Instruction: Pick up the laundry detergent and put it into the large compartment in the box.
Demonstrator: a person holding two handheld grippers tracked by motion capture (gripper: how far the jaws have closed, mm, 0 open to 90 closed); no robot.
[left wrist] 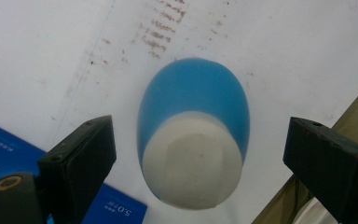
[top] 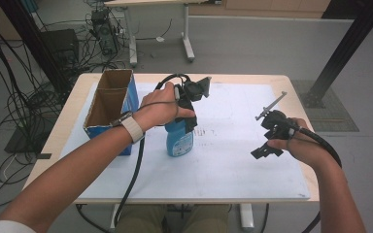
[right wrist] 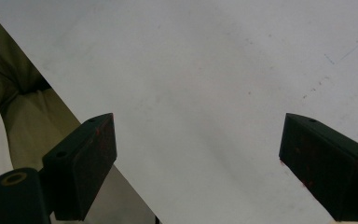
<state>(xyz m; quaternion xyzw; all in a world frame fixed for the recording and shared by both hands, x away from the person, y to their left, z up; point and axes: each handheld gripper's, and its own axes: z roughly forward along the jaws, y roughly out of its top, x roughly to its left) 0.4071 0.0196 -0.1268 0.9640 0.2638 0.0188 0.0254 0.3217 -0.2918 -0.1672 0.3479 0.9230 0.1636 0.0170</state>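
Both jaws of my left gripper (left wrist: 198, 154) stand open around the upright blue bottle (left wrist: 193, 135), so an off-centre squeeze could topple it.

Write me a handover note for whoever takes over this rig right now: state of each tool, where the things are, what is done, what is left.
Left tool: open, directly above the blue plastic bottle with a white cap, jaws on either side of it with clear gaps, not touching.
Right tool: open, nothing between the jaws, held over the white table mat at the person's right.
Bottle: upright on the mat, beside the open blue cardboard box, whose compartments look empty.
Done: left tool lined up over the bottle.
Left: close on the bottle and lift it; the box seems the likely destination, though that is a guess.
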